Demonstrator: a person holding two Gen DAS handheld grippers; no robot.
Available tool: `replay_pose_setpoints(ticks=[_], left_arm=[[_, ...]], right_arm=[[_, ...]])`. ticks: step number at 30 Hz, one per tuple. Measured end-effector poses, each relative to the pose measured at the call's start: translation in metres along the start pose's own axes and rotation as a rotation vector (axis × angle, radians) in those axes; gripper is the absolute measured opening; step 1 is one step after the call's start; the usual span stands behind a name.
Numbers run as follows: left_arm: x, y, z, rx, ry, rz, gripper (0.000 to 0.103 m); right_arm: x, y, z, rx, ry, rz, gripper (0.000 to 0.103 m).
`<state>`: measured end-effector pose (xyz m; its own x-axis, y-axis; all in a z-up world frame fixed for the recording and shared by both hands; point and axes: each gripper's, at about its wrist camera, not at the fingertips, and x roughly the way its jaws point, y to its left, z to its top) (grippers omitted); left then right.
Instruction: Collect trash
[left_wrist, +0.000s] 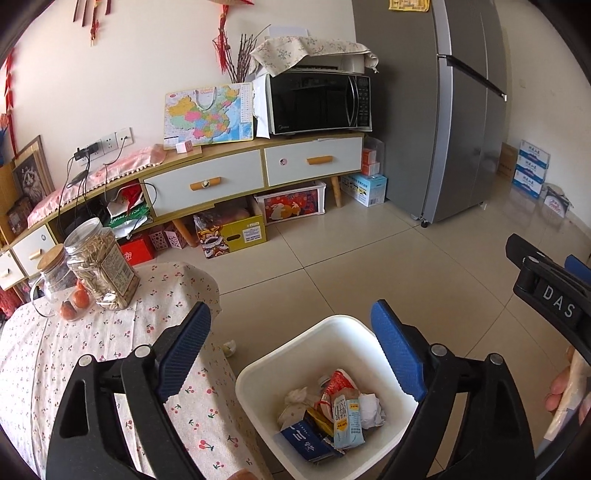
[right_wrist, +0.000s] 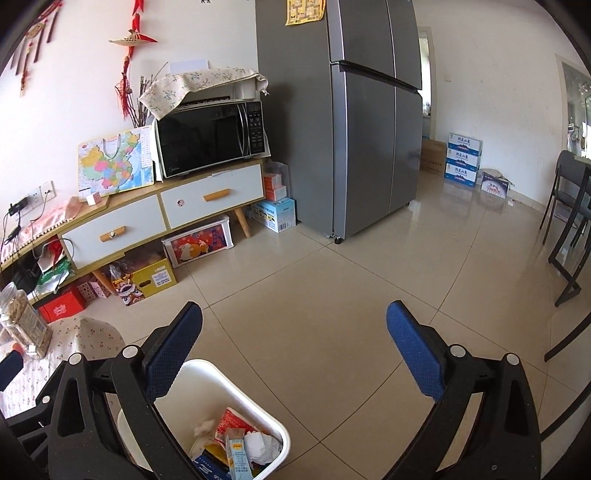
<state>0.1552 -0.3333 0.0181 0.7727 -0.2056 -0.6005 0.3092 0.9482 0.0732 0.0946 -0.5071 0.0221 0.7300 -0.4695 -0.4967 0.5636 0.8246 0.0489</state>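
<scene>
Stood on glossy beige tiled floor (right_wrist: 332, 295) in a lived-in room; grey fridge (right_wrist: 354, 122) against the back wall, black microwave (left_wrist: 317, 103) under a floral cloth on a low TV cabinet (left_wrist: 236, 177) with white drawers, map puzzle board (left_wrist: 208, 114) leaning beside it, boxes stuffed under the cabinet. Small table with cherry-print tablecloth (left_wrist: 92, 350) at lower left, carrying a jar of sticks (left_wrist: 103, 266), a cork-lidded glass jug and orange fruit. White trash bin (left_wrist: 295, 347) sat on the floor just beside the table, partly filled: crumpled tissue (left_wrist: 371, 406), blue carton (left_wrist: 306, 441), a drink pouch, red wrapper. One scrap of crumpled paper (left_wrist: 229, 347) lay on the tiles between table edge and bin. Left gripper (left_wrist: 291, 350) hovered over the bin, tilted downward, blue pads spread wide, nothing between them, bin contents visible through the gap. Right gripper (right_wrist: 295, 350) also spread wide and empty, angled down toward bare tiles, bin below its left finger. Right gripper's body visible at the far right edge of the left wrist view, a person's fingers (left_wrist: 557, 391) below it.
</scene>
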Motion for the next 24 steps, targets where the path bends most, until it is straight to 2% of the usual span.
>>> replay_pose_setpoints(ticks=[8,11,17,24], left_arm=[[-0.052,0.039,-0.006,-0.05,-0.062,0.073,0.096],[-0.077,0.057,-0.014,-0.057,-0.108,0.135,0.096],[-0.115,0.107,-0.035,-0.111,-0.128,0.21,0.096],[-0.139,0.158,-0.07,-0.191,-0.103,0.309,0.096]], right_arm=[[-0.053,0.037,-0.006,-0.116,-0.126,0.108,0.096],[-0.076,0.053,-0.013,-0.13,-0.157,0.149,0.096],[-0.107,0.088,-0.038,-0.17,-0.139,0.246,0.096],[-0.143,0.132,-0.076,-0.249,-0.138,0.32,0.096]])
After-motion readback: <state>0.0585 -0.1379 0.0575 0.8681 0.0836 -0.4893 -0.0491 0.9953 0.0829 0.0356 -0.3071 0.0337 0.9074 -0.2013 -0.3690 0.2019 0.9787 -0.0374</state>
